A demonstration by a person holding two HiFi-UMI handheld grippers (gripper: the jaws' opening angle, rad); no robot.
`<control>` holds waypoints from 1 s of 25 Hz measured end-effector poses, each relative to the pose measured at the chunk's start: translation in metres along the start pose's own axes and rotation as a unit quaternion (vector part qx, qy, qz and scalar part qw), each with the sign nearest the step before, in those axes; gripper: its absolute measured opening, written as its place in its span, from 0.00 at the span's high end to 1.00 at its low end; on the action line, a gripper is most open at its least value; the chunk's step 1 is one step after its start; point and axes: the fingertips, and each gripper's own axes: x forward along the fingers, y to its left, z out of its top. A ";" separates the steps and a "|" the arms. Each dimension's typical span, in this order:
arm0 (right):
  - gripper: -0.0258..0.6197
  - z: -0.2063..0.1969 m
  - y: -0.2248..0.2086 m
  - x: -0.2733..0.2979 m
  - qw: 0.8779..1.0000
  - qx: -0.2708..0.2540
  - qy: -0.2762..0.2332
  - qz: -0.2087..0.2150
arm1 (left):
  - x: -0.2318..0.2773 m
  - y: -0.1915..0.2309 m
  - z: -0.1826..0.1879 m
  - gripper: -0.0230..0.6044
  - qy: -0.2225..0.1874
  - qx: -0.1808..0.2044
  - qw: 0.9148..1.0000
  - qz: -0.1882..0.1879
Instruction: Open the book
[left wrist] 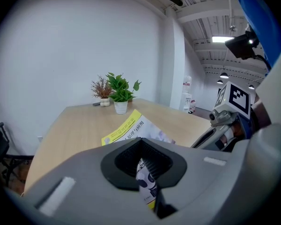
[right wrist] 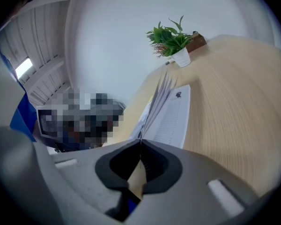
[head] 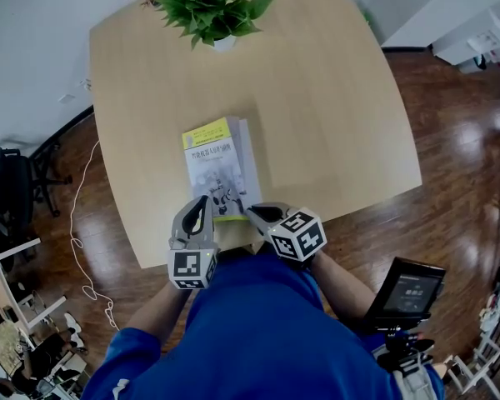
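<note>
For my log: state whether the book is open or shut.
Partly open: the book has leaves lifted and fanned above the bottom page, pinched by the right gripper, jaws shut.

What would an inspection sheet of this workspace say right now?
Surface: pale wooden table.
Job's things: book at the table's near edge, partly open, pages fanned up.
Clutter: potted plant at the far edge.
Grippers: left gripper shut on the book's cover; right gripper shut on lifted pages.
Cables: white cable on the floor, left of the table.
Surroundings: wood floor, black chair left, small screen right.
</note>
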 end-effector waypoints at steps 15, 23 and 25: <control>0.95 0.021 0.040 -0.003 0.998 -0.053 -0.017 0.009 | -0.027 0.022 -0.004 0.95 -0.016 -0.021 0.999 0.033; 0.95 0.033 0.067 0.000 0.996 -0.085 -0.024 0.020 | -0.042 0.034 -0.005 0.95 -0.034 -0.033 0.998 0.048; 0.95 0.035 0.075 0.001 0.995 -0.093 -0.024 0.024 | -0.048 0.038 -0.005 0.95 -0.037 -0.038 0.997 0.053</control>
